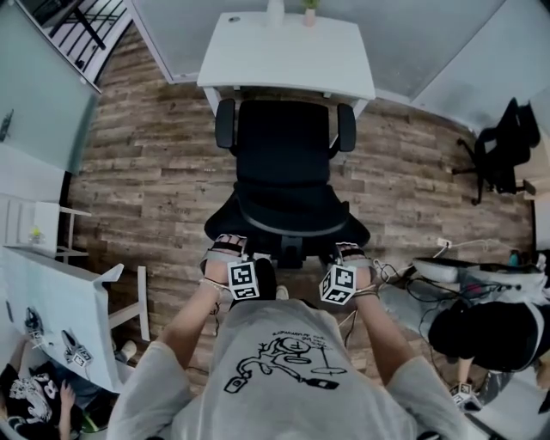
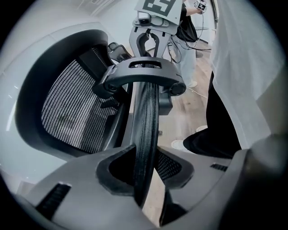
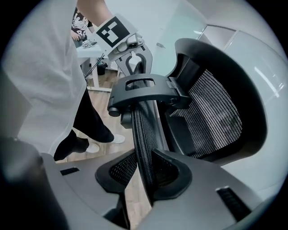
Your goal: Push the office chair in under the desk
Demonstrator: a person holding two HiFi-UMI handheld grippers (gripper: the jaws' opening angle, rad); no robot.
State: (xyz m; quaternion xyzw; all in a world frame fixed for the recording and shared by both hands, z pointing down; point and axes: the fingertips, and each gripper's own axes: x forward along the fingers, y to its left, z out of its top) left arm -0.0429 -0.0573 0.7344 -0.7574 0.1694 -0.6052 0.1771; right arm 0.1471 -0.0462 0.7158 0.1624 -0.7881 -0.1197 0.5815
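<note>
A black mesh office chair (image 1: 284, 155) stands on the wood floor facing a white desk (image 1: 288, 56), its seat front and armrests at the desk's near edge. Both of my grippers hold its headrest (image 1: 288, 230) from behind. The left gripper (image 1: 225, 247) is shut on the headrest's left end. In the left gripper view the thin mesh edge of the headrest (image 2: 146, 117) runs between the jaws of the left gripper (image 2: 144, 168). The right gripper (image 1: 351, 252) is shut on the right end, with the headrest (image 3: 144, 130) pinched at the right gripper (image 3: 146, 170). The mesh backrest (image 2: 72, 112) lies beyond.
A bottle (image 1: 275, 10) and a small pot (image 1: 309, 13) stand at the desk's far edge. A second black chair (image 1: 503, 150) stands at the right wall. Another white desk (image 1: 51, 309) is at lower left. A person (image 1: 485, 331) and cables are at the right.
</note>
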